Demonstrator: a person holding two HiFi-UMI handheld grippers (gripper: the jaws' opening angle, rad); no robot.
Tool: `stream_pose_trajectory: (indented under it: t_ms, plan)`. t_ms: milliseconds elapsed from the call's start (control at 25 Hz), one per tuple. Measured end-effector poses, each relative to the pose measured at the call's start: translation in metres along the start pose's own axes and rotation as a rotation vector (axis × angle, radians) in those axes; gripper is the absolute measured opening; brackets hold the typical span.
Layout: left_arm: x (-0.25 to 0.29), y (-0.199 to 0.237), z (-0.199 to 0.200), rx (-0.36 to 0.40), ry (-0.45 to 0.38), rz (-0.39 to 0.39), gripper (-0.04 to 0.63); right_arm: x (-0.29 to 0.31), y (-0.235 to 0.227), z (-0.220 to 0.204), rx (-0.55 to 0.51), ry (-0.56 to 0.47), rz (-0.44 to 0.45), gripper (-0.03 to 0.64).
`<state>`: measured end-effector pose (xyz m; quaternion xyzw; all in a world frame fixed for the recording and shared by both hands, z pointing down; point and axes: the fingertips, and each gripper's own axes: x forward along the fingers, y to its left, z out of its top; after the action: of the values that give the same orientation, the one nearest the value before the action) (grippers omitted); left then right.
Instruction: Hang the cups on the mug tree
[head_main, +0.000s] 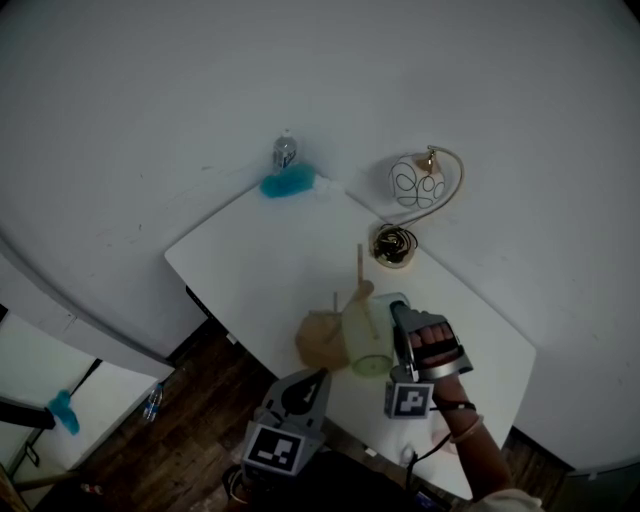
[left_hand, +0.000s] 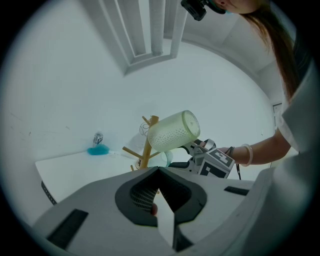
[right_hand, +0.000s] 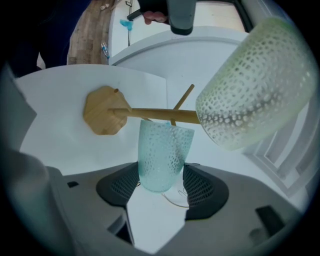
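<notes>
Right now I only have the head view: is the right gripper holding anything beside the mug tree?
Observer: Yes. The right gripper is closed on a teal cup, which sits between its fingers.
Operator: And the pale green cup?
Observer: The left gripper view shows it high on the mug tree, tilted and clear of the table.
Operator: What about the left gripper?
Observer: Its own view shows its fingers together, with nothing between them.

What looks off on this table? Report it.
The pale green cup sits tipped sideways over the top of the mug tree, not hanging straight down from a peg. Nothing looks spilled or broken.
</notes>
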<state>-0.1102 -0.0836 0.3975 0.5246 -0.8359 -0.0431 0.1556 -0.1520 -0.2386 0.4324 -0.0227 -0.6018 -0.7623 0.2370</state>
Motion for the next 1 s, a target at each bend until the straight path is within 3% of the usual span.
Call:
stream_pose_trajectory:
  t_ms: [560, 1000]
  plan:
    - [-0.005, -0.0059, 0.002, 0.008, -0.009, -0.006, 0.0, -0.0031, -0.0017, 0.0031, -0.131, 0.036, -0.01, 0.293]
    - [-0.008, -0.0077, 0.0019, 0.009, -0.02, -0.011, 0.0, -0.0075, -0.0017, 0.0087, -0.144, 0.022, -0.019, 0.291]
